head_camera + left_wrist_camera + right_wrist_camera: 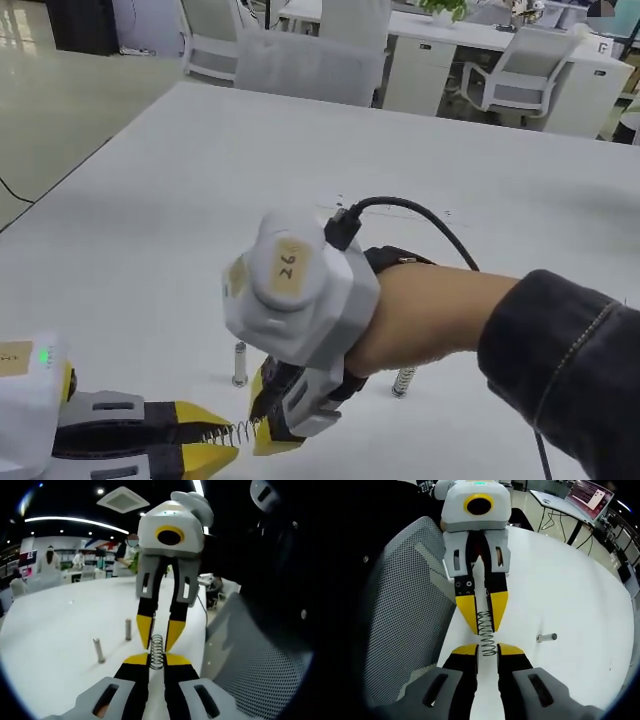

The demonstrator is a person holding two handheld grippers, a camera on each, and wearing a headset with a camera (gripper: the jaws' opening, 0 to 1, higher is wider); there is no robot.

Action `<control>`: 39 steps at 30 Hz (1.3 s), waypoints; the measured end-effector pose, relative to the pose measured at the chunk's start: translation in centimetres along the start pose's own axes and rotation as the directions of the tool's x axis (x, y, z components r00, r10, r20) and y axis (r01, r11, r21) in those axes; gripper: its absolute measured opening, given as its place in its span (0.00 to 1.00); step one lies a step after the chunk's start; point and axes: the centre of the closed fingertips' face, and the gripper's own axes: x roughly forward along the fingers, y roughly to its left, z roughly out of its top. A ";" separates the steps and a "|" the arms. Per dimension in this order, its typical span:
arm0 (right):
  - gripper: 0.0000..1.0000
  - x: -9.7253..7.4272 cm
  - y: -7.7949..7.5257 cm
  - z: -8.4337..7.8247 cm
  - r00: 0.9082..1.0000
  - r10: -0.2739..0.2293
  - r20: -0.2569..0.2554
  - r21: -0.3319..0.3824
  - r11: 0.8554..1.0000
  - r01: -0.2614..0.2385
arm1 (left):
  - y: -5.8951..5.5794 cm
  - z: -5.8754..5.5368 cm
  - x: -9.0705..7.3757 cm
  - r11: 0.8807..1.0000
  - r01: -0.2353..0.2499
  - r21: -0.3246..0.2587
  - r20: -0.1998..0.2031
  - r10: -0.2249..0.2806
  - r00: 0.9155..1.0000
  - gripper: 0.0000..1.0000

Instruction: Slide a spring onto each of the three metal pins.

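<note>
Two hand-held grippers meet tip to tip over a single spring point(238, 432) at the near edge of a white table point(150, 250). The left gripper point(226, 442) reaches in low along that edge, its yellow-tipped jaws pinched on one end of the coil. The right gripper point(263, 436), held by a person in a dark sleeve point(560, 370), angles down from the other side with its jaws closed on the opposite end. The spring hangs stretched between the two pairs of tips and touches no pin.

In the left gripper view, a bare pin point(98, 650) and a second bare pin point(128, 629) stand upright near each other, a little farther in from the near edge than the spring. In the head view, a third pin point(403, 381) stands well to their right, below the person's forearm, with coils showing along its length. A black cable point(420, 215) arcs from the right gripper's housing. A grey mesh chair point(405, 605) sits just off the table's edge, beside the grippers.
</note>
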 end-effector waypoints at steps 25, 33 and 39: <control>0.08 -1.7 -0.1 1.7 0.998 -0.023 0.058 -0.011 1.000 0.023 | -0.1 0.5 0.3 1.000 0.005 0.000 0.017 -0.005 1.000 0.03; 0.08 -1.7 0.4 2.7 0.998 -0.019 0.063 -0.033 0.999 0.021 | -0.2 0.2 0.5 1.000 0.013 -0.001 0.006 -0.013 1.000 0.03; 0.08 -1.6 0.5 3.3 0.998 -0.017 0.057 -0.048 0.999 0.019 | -0.1 0.2 0.6 1.000 0.012 -0.003 0.010 -0.012 1.000 0.03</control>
